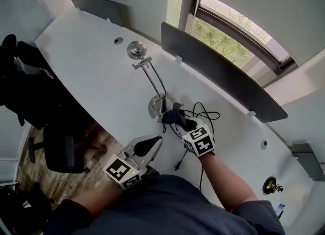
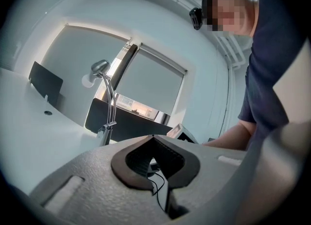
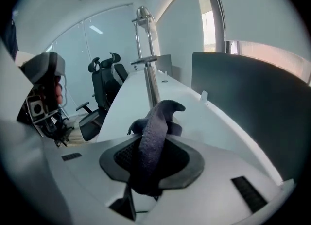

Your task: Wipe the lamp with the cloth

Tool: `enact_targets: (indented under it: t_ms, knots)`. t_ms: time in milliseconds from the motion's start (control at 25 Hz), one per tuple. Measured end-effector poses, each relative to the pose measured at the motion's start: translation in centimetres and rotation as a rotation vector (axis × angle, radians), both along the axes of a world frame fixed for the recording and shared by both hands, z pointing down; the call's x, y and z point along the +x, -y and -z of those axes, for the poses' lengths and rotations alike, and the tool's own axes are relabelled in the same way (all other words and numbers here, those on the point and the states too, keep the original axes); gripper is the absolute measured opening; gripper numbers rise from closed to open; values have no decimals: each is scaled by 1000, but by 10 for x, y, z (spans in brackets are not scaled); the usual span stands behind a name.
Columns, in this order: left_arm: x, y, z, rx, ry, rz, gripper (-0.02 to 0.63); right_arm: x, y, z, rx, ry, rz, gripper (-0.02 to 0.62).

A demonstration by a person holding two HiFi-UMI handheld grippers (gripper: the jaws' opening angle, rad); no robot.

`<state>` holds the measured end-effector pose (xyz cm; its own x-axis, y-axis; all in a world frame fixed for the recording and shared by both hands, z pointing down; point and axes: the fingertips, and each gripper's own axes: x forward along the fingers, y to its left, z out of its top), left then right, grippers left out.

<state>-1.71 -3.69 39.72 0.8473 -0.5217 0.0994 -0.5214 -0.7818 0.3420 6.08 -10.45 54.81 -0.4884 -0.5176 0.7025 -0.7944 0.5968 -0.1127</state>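
Note:
A chrome desk lamp (image 1: 151,79) stands on the white desk (image 1: 86,56), its round base (image 1: 155,108) near me and its head (image 1: 136,50) farther off. My right gripper (image 1: 171,118) is shut on a dark grey cloth (image 1: 175,112), held right beside the lamp's base. In the right gripper view the cloth (image 3: 163,114) sticks up out of the right gripper (image 3: 154,141), with the lamp's stem (image 3: 148,68) just behind it. My left gripper (image 1: 154,142) hangs at the desk's front edge, shut and holding nothing. The left gripper (image 2: 153,137) points toward the lamp (image 2: 106,100).
A black cable (image 1: 205,113) lies coiled on the desk right of the lamp's base. Dark partition panels (image 1: 218,71) (image 1: 94,6) line the desk's far edge, with a window behind. A black office chair (image 1: 61,153) stands on the floor at left. A small brass object (image 1: 271,186) sits at far right.

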Motion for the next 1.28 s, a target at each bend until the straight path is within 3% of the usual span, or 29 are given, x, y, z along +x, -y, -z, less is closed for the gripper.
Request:
enact_targets:
  t_ms: [440,840,1280]
  knots:
    - [12,-9,18,29,0,-72,6,-19,-50,86,68,229,-51,114]
    - [18,-15,26,56,-3,-115,6,-26,-75,136,156,338,-78,114]
    - [10,-15,24,65,6,-103,6,-36,-87,142,204,393,-81,114]
